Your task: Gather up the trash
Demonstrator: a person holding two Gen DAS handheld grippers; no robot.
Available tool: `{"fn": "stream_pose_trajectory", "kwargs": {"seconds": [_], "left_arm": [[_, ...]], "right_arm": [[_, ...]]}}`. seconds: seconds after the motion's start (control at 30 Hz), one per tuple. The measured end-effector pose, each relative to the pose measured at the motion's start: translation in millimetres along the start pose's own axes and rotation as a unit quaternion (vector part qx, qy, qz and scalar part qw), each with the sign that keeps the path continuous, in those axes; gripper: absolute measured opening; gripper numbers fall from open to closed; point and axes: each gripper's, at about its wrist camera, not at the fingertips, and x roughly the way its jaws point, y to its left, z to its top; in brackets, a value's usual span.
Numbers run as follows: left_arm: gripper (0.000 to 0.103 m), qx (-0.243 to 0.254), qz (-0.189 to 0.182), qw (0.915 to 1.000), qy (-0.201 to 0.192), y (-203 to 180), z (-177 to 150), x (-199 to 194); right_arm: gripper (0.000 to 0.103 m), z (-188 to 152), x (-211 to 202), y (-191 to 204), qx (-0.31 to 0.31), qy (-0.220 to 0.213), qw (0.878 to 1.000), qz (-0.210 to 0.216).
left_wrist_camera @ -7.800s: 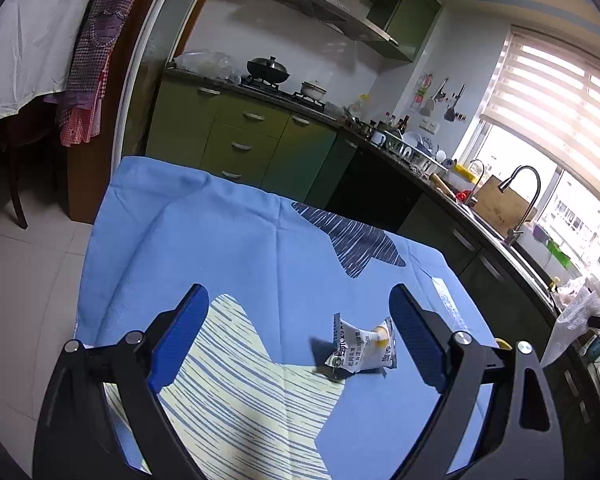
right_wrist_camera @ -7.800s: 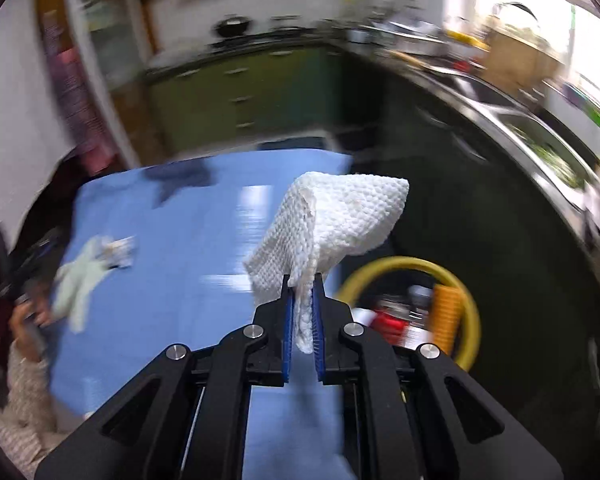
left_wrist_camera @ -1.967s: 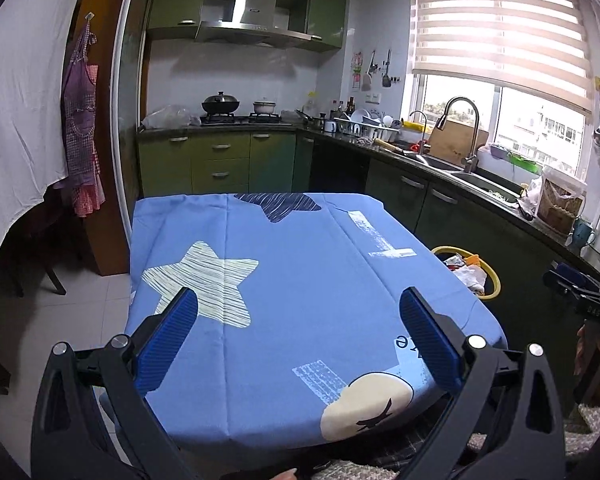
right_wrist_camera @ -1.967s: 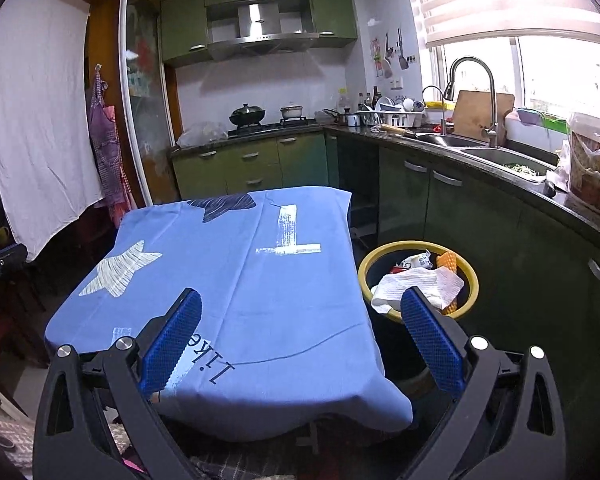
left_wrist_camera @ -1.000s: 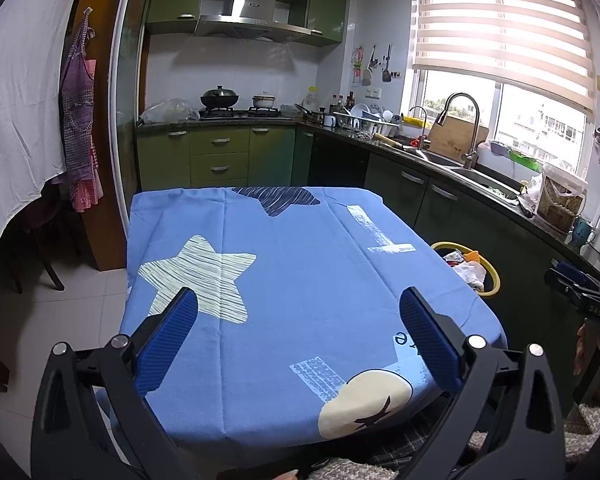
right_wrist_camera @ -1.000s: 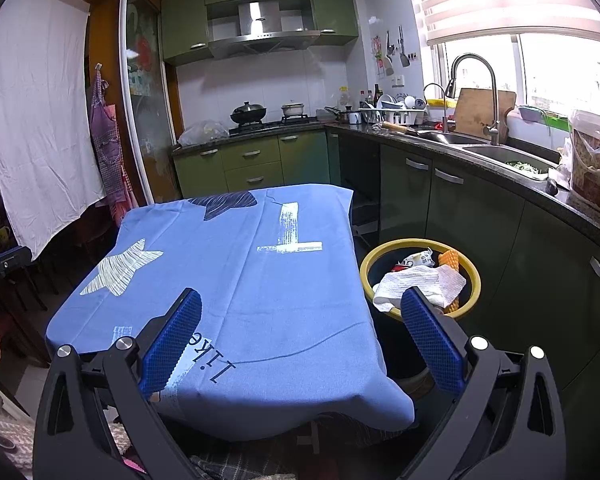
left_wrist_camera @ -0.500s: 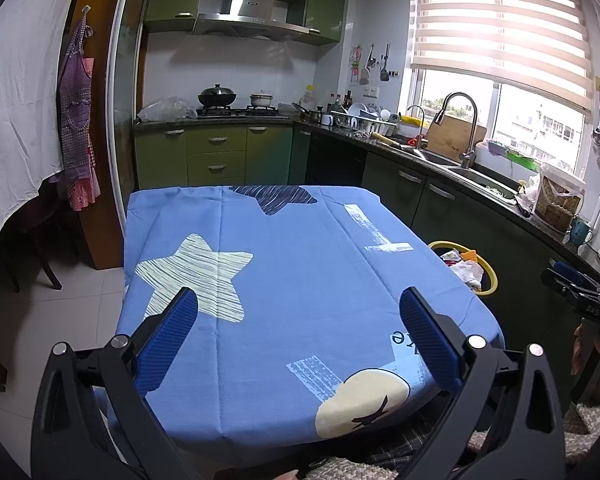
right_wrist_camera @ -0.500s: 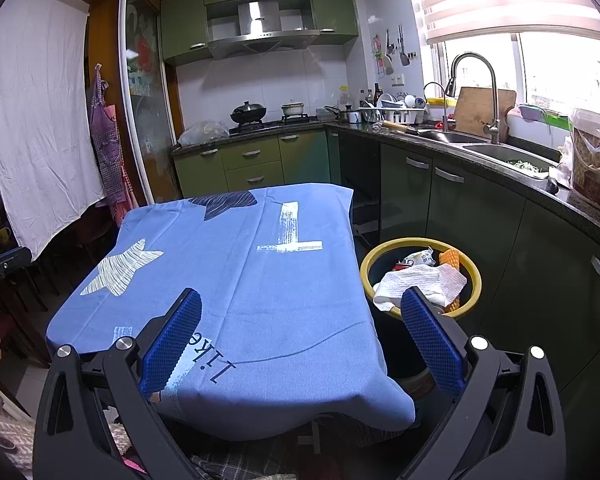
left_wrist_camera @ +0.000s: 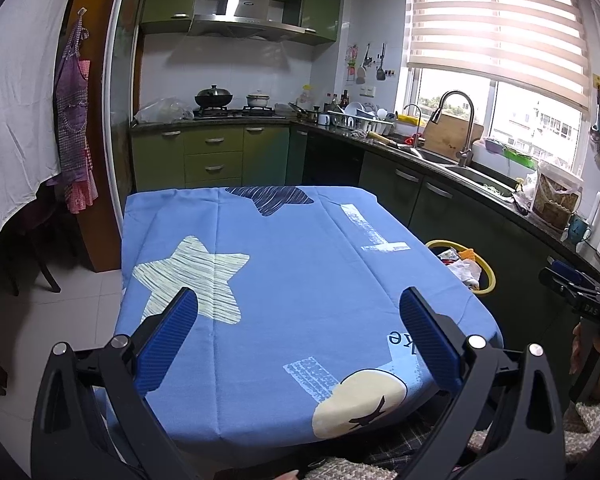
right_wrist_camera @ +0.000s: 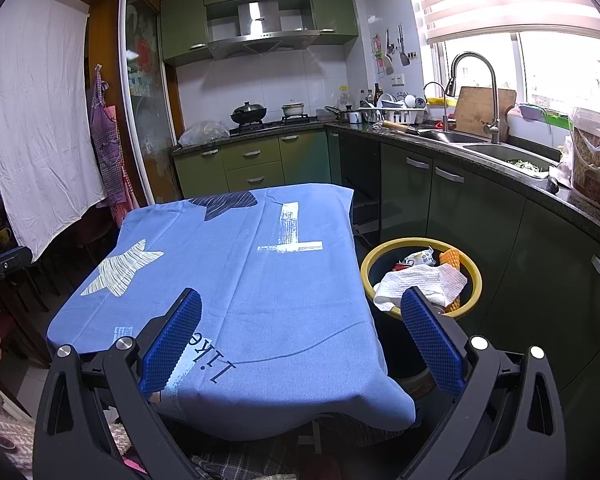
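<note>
A yellow-rimmed trash bin stands on the floor at the table's right side; it also shows in the left wrist view. In it lie a white paper towel, a snack wrapper and an orange piece. The table under a blue star-print cloth carries no trash. My left gripper is open and empty, held back from the table's near edge. My right gripper is open and empty near the table's near right corner, the bin just behind its right finger.
Dark green kitchen cabinets and a counter with a sink run along the right wall. A stove with a wok is at the back. A white sheet and aprons hang on the left, with chairs below.
Both grippers stay open and nearly still. The left view has drifted slightly, so the table sits a little further left and lower in frame.
</note>
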Motion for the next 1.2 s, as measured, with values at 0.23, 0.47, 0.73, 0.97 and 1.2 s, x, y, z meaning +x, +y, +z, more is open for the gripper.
{"fn": "stream_pose_trajectory", "kwargs": {"seconds": [0.23,0.47,0.73,0.97,1.2], "left_arm": [[0.096,0.002,-0.002,1.0000,0.002,-2,2,1],[0.096,0.004,-0.006,1.0000,0.003,-3,3,2],[0.096,0.009,-0.004,0.9999,0.005,-7,4,6],[0.096,0.005,-0.007,0.9999,0.011,-5,4,10],[0.096,0.010,-0.017,0.9995,0.024,-8,5,16]], "right_arm": [[0.098,0,0,1,0.000,0.000,1.000,0.000],[0.098,0,0,1,0.001,0.000,1.000,0.000],[0.098,0,0,2,0.001,0.001,1.000,0.000],[0.098,-1,0,3,0.002,0.001,1.000,-0.001],[0.098,-4,3,6,0.005,0.003,1.000,-0.002]]}}
